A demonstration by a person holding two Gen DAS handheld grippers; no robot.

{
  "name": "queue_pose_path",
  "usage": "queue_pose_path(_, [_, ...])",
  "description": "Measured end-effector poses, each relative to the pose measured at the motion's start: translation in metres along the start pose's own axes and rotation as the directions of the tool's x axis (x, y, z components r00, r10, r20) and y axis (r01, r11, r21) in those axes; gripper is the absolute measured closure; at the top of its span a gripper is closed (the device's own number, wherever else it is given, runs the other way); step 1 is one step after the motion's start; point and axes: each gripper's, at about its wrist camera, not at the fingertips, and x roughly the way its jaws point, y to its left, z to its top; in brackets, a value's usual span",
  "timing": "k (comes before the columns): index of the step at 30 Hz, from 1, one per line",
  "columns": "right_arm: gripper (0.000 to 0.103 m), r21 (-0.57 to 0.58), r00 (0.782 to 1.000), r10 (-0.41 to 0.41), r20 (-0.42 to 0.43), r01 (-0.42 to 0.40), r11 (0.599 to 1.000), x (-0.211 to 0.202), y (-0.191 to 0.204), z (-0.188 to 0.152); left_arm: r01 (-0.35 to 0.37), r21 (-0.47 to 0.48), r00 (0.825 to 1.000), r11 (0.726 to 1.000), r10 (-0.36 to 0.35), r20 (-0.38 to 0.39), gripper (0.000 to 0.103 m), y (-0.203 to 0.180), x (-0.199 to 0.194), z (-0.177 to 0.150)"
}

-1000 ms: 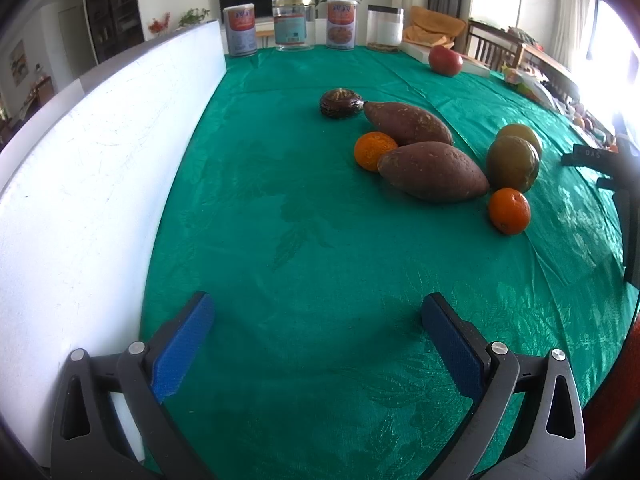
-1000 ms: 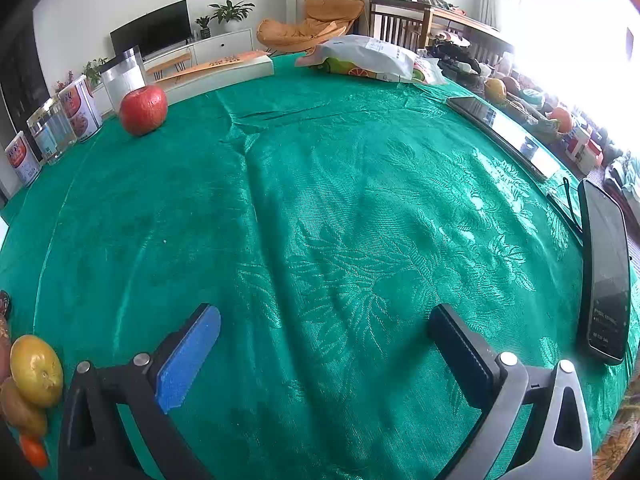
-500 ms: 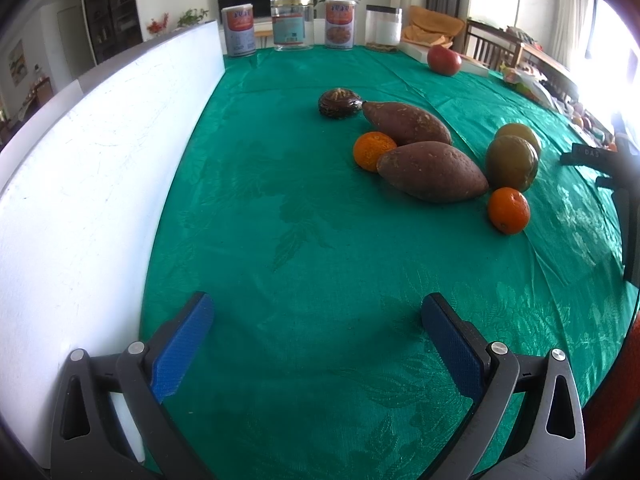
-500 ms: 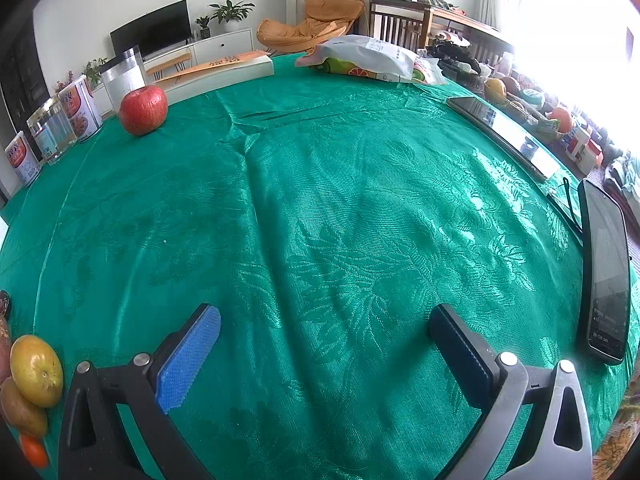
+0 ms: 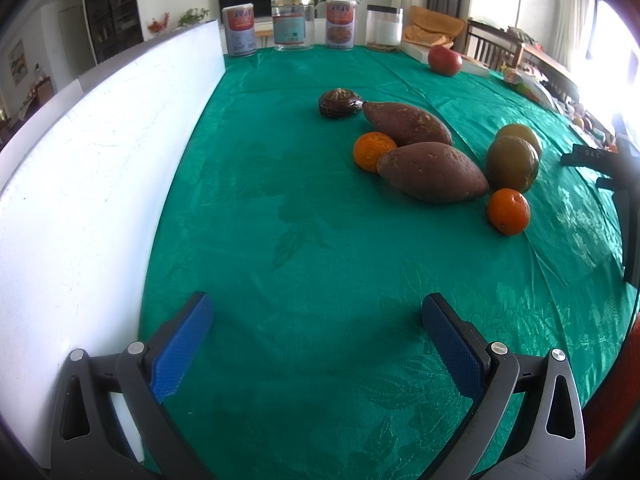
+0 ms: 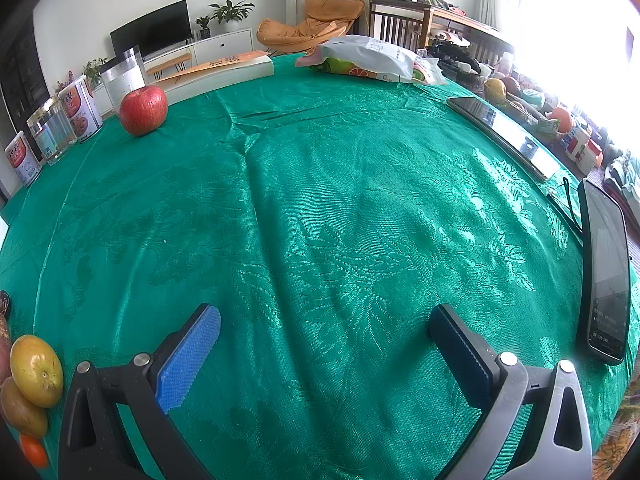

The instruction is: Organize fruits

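Two pairs of tongs hang low over a green-clothed tabletop (image 5: 248, 208), each spread wide with nothing between its blue pads. The left tongs (image 5: 316, 316) and the right tongs (image 6: 324, 320) sit exactly where they were a second ago; no fruit has shifted either.

In the left wrist view the produce lies in a loose cluster ahead and to the right: a near sweet potato (image 5: 432, 176) touching a small orange (image 5: 374, 151), a second sweet potato (image 5: 406, 122) just behind, its tip against a dark round fruit (image 5: 340, 103). To the right stand a greenish-brown fruit (image 5: 512, 164) with a yellow fruit (image 5: 520, 134) behind it, and a second orange (image 5: 509, 211) in front. A red apple (image 5: 445, 61) rests well apart near the far edge, by a row of cans and jars (image 5: 292, 24). A white board (image 5: 80, 184) runs along the left side.

The right wrist view shows open cloth ahead, the apple far left, a phone (image 6: 606, 276) at the right edge, and the fruit cluster only at the left margin.
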Motion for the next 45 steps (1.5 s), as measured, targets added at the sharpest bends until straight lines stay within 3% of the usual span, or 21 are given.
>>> queue_pose_path(45, [0.000, 0.000, 1.000, 0.000, 0.001, 0.000, 1.000, 0.0002, 0.0003, 0.0002, 0.007, 0.006, 1.000, 1.000, -0.007, 0.008, 0.000, 0.0006, -0.0010, -0.0006])
